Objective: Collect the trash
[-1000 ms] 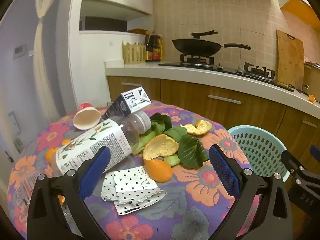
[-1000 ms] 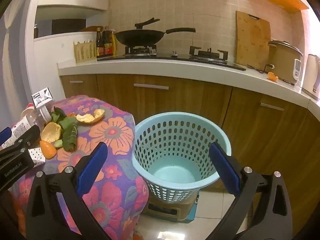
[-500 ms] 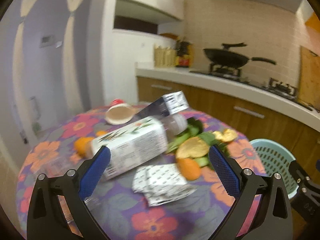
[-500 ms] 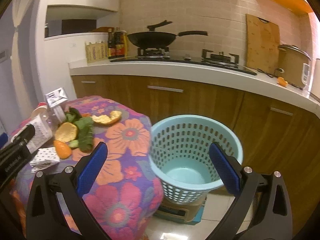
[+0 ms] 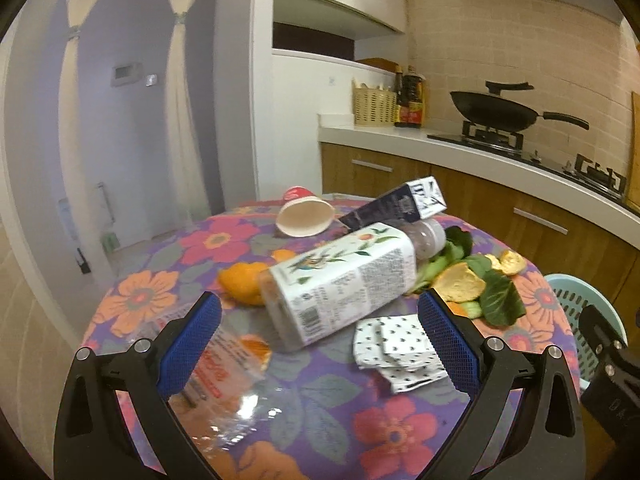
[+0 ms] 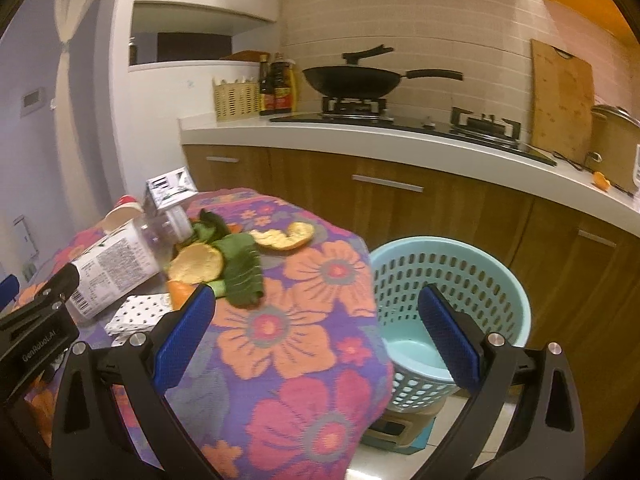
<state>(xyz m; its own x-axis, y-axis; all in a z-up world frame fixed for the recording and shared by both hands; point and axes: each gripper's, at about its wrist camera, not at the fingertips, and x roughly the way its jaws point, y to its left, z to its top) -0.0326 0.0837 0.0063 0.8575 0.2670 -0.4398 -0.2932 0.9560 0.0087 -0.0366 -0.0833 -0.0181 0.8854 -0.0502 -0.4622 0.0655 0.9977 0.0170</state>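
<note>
Left wrist view: the left gripper (image 5: 319, 334) hovers low over the flowered tablecloth (image 5: 392, 432), its blue ribbed pads spread wide and holding nothing. Compared with a second ago it has swung leftward, so the curtains now fill the background and a crumpled clear plastic wrapper (image 5: 218, 364), perhaps a flattened bottle, shows under the left pad. Between the pads lie a labelled plastic bottle (image 5: 344, 280) on its side and a folded dotted paper (image 5: 396, 348). Beyond are a tipped paper cup (image 5: 306, 218), a dark carton (image 5: 400, 204), curled orange peels (image 5: 460, 284) and green leaves (image 5: 500, 300).

Right wrist view: the right gripper (image 6: 318, 338) is likewise spread and empty, over the table's edge. It has shifted left, bringing more cloth into view. The perforated light-blue basket (image 6: 452, 280) stands on the floor just beside the table, with no trash visible inside it.
</note>
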